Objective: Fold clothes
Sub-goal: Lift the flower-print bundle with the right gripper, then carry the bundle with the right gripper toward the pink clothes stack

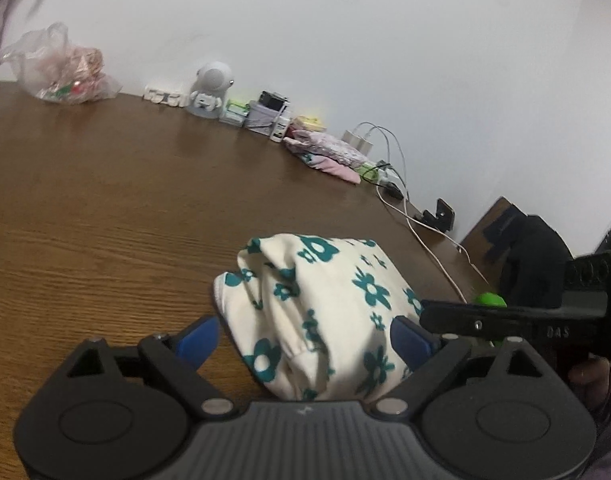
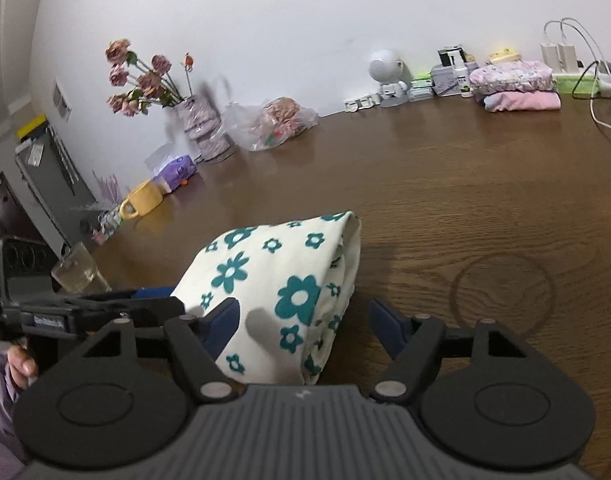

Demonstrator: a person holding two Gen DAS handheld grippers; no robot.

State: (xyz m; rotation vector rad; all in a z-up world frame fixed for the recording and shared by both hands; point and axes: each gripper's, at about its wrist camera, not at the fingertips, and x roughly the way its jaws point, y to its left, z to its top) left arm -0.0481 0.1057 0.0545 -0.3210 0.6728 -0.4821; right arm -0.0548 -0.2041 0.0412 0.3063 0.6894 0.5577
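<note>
Left wrist view: we see the floral garment (image 1: 325, 312) folded into a bundle, cream with teal flowers, lying on the brown counter (image 1: 105, 220). Our left hand-held gripper (image 1: 305, 338) is spread wide around it, gripping nothing. Our right hand-held gripper (image 2: 303, 326) is likewise spread, straddling the bundle's edge.

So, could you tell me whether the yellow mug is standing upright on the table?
No, the yellow mug lies tipped on its side on the wooden table.
</note>
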